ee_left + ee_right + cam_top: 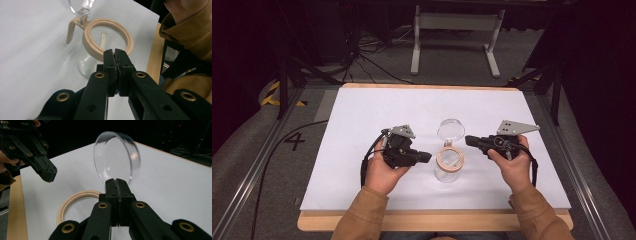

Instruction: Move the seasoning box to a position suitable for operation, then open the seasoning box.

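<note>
Jar: a clear glass jar with a beige ring collar around its mouth [449, 161] stands upright on the white worktop [362, 110], a little nearer the person than its middle, between the two hands.
Lid: a round clear hinged lid [451, 129] is swung open and stands up behind the jar's mouth, joined to the collar by a small clear hinge and a beige clasp tab [71, 29].
Inside: a pale flat strip [103, 41] shows through the mouth; what it is cannot be told.
Left tool [424, 157]: jaws pressed together, nothing between them; its tips are just beside the near rim of the collar, whether touching it cannot be told.
Right tool [468, 140]: jaws likewise closed on nothing, pointing toward the open lid from the jar's other side, near but apart.
Step in hand: by the look of it, both tools are lined up at the open jar, neither gripping.
Next move: probably the right tool pushes the lid forward and down onto the collar while the left steadies the jar; a push too high could tip the glass.
</note>
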Available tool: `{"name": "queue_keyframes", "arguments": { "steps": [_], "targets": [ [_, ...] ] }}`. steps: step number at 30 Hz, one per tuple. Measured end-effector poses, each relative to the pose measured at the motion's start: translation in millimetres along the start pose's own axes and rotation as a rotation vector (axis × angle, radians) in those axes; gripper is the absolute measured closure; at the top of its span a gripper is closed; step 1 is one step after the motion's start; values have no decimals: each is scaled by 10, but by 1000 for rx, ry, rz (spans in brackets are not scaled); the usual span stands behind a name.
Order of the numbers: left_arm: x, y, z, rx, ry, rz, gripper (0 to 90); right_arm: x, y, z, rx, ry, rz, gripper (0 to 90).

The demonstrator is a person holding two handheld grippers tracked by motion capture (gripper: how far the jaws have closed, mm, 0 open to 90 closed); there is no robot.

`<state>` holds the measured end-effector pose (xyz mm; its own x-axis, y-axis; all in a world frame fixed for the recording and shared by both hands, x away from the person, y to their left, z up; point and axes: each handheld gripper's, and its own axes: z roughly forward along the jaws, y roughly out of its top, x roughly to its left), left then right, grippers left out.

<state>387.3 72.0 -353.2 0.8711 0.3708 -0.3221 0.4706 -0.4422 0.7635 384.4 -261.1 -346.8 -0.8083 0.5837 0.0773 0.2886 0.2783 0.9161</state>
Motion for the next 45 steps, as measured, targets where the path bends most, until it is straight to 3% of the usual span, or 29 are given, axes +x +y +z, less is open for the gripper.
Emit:
{"name": "queue_keyframes", "arguments": {
  "steps": [2, 10, 15, 16, 22, 25, 35, 41, 45],
  "targets": [
    [31, 2, -47, -11, 10, -3, 874, -22, -1, -45, -4, -9, 6, 900],
    [192, -46, -245, -63, 116, -43, 853, -248, -44, -430, -34, -104, 54, 845],
    [318, -115, -344, -74, 196, -79, 852, -368, -118, -567, 5, -186, 58, 819],
    [318, -115, -344, -74, 196, -79, 852, -368, -118, -567, 5, -186, 58, 819],
    [507, -232, -411, -75, 260, -134, 852, -555, -252, -694, 68, -248, 111, 781],
    [582, -288, -417, -51, 324, -137, 838, -656, -329, -740, 78, -263, 141, 781],
    [842, -524, -392, -27, 393, -199, 826, -875, -546, -759, 143, -333, 193, 785],
    [926, -605, -342, -19, 396, -230, 818, -995, -701, -725, 170, -332, 240, 787],
    [949, -637, -320, -10, 399, -227, 818, -1067, -830, -662, 209, -337, 259, 794]
  ]
}}
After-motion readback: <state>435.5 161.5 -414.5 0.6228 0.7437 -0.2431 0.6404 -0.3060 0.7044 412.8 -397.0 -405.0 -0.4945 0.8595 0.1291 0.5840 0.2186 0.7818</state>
